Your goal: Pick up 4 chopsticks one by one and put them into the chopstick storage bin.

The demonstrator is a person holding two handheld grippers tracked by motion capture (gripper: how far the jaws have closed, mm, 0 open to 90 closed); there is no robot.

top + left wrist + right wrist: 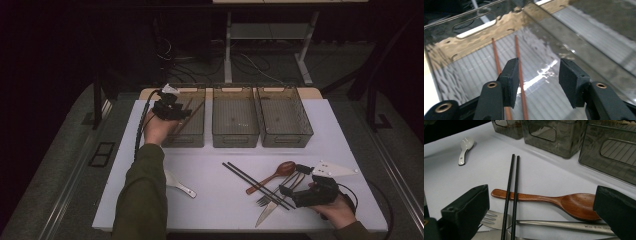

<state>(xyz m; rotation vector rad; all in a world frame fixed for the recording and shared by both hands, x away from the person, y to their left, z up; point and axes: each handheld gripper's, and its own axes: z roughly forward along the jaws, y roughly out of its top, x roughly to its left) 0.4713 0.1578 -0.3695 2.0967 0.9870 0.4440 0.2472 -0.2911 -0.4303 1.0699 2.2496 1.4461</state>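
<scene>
Nearest the high camera, a green sleeve is reaching up the white bench to the left gripper, which is hovering over the leftmost of three clear bins. Two brown chopsticks are leaning inside that bin. A white spoon is lying just beside the sleeve. At the near right, the right gripper is resting low by a cluster of cutlery: black chopsticks lying slantwise, a wooden spoon, a fork and a knife. The middle bin and right bin are standing beside the first; their contents are too dim to read, possibly nothing.

Left gripper view: the gripper's jaws are standing partly apart, gripping nothing. The brown chopsticks are lying side by side on the ribbed floor of the bin, below and beside the left jaw, not pinched between the pads.

Right gripper view: the right gripper's jaws are standing wide, with nothing clamped. Between them the black chopsticks are running away from the camera, crossing over the wooden spoon and the fork. The white spoon is lying well apart at upper left. Three bins are lining the far edge.
</scene>
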